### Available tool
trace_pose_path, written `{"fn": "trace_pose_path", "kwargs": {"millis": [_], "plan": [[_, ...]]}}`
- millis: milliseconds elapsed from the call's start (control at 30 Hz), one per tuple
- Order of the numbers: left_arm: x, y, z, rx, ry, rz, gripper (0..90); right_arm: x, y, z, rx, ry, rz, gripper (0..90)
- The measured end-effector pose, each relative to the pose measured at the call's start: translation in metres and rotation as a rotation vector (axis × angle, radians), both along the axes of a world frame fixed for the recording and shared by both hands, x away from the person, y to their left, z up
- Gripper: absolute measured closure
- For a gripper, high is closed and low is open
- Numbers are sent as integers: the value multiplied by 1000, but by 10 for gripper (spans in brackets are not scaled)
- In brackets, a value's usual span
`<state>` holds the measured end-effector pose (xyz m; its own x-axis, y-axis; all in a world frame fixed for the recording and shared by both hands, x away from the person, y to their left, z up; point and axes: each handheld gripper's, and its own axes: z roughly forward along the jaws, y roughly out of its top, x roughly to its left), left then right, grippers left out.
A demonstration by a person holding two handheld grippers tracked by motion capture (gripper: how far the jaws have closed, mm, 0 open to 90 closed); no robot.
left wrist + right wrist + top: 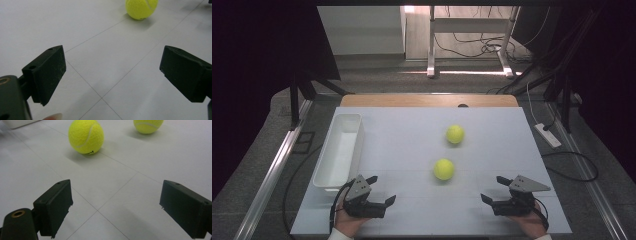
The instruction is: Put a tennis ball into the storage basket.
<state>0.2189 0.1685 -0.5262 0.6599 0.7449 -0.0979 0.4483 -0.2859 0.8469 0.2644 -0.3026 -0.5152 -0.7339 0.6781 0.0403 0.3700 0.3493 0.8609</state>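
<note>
While both grippers rest low at the near edge of the tabletop point(412, 210), we see the near ball point(444, 169) lying between them and a little farther in, roughly midway across the tabletop, touched by nothing. In the right gripper view this ball point(86, 136) sits ahead and to the left of the jaws, with dark print near its base and a white seam curving over it. The far ball point(455, 134) lies beyond it, toward the far edge and slightly to the right, apart from the first; in the right gripper view it shows cut off at the top edge point(148, 125).

We hold the left gripper point(379, 190) near the near left corner, its jaws spread wide with nothing between them but bare tabletop. In the left gripper view one ball point(141, 8) lies well ahead, up and to the right of the gap; we cannot tell which of the two it is. A fingertip point(53, 117) shows at the bottom edge of that view.

We hold the right gripper point(494, 189) toward the near right corner, its jaws likewise spread wide and empty.

A white bin point(357, 131) stands along the left edge, just beyond the left gripper, its long side running toward the far edge.
</note>
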Motion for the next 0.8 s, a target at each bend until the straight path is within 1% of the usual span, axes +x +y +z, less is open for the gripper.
{"fn": "trace_pose_path", "kwargs": {"millis": [167,533,567,633,667,767,800], "plan": [[0,0,0,-4,0,1,74,0,0,0,-9,0,-3,109],[1,-1,-2,-5,10,8,74,1,0,-2,-8,1,-1,114],[1,-1,-2,-1,9,5,74,2,0,-2,-8,3,-8,115],[0,-3,-1,19,-2,0,74,2,0,-2,-6,4,-14,116],[0,-3,0,19,-3,-4,74,2,-1,-2,1,8,-18,116],[0,-4,1,6,-2,-14,74,1,-1,-2,-3,4,-30,117],[0,-4,1,8,-4,-18,74,1,-1,-1,-5,3,-34,117]]}}
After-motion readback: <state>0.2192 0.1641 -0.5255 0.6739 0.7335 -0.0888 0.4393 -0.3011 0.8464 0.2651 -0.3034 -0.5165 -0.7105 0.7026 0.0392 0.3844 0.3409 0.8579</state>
